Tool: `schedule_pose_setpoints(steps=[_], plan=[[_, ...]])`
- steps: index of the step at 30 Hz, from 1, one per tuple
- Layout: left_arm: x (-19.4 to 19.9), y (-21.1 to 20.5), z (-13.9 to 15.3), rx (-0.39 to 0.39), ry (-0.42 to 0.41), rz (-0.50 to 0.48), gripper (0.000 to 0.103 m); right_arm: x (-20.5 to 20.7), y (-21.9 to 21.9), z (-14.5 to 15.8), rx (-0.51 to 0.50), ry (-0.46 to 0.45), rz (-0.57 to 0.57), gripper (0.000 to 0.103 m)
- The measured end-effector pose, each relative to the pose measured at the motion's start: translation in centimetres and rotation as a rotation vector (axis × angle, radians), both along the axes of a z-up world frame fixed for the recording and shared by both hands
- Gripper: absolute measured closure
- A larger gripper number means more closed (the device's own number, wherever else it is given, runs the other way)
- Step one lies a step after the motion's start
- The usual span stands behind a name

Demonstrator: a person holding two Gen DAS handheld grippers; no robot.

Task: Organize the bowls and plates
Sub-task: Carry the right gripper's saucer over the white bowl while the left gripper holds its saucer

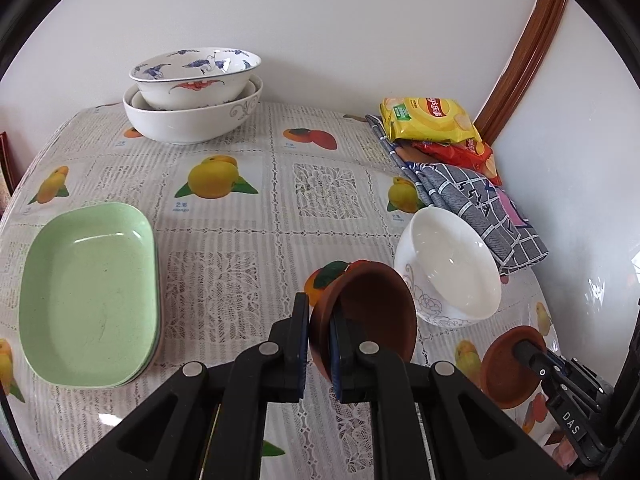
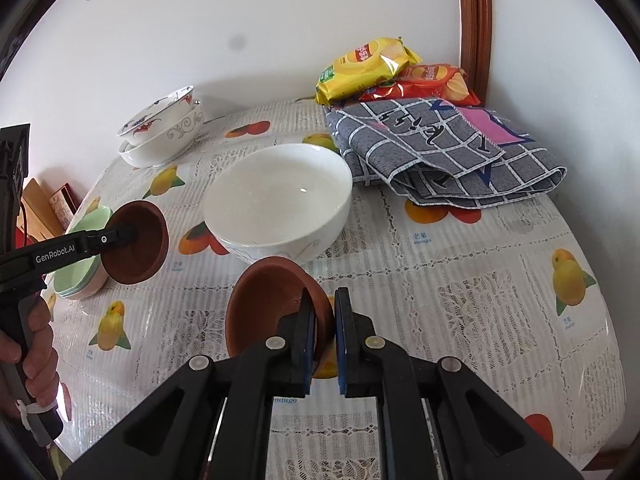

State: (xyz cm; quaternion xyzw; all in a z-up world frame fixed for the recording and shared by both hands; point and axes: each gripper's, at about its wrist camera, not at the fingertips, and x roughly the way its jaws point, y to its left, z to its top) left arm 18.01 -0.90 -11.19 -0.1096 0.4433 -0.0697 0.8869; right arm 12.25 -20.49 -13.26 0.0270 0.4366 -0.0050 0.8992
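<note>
Near the right edge of the surface (image 1: pixel 248 240), left claw (image 1: pixel 319 344) clamped on a brown bowl's (image 1: pixel 372 312) rim, right claw (image 2: pixel 323 332) clamped on another brown bowl (image 2: pixel 264 300), both tilted, lifted. White bowl (image 2: pixel 276 200) sits just ahead, between them; right claw looks nearer.

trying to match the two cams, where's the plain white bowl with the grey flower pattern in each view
Left wrist view: the white bowl sits right of centre, just beyond the brown bowl held by the left gripper, in front of the checked cloth.
Right wrist view: the white bowl is at centre, just beyond the brown dish held by the right gripper.
Shared landmark: the checked cloth, right of the bowl in both.
</note>
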Motion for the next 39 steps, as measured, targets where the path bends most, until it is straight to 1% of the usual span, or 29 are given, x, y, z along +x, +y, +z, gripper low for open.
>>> schedule_pose_setpoints(steps=[9, 17, 27, 39], plan=[[-2.1, 2.6, 2.4, -0.006, -0.043, 0.024, 0.094, -0.3, 1.5, 4.0, -0.006, -0.072, -0.012, 0.094], [-2.6, 3.8, 4.0, -0.011, -0.075, 0.029, 0.094, 0.0, 3.2, 5.8, -0.025, -0.106, -0.004, 0.094], [-2.5, 4.4, 4.4, -0.024, -0.082, 0.035, 0.094, 0.8, 3.7, 6.3, -0.034, -0.110, -0.012, 0.094], [-2.5, 4.4, 4.3, -0.023, -0.077, 0.037, 0.094, 1.2, 3.6, 5.7, -0.035, -0.095, -0.021, 0.094]])
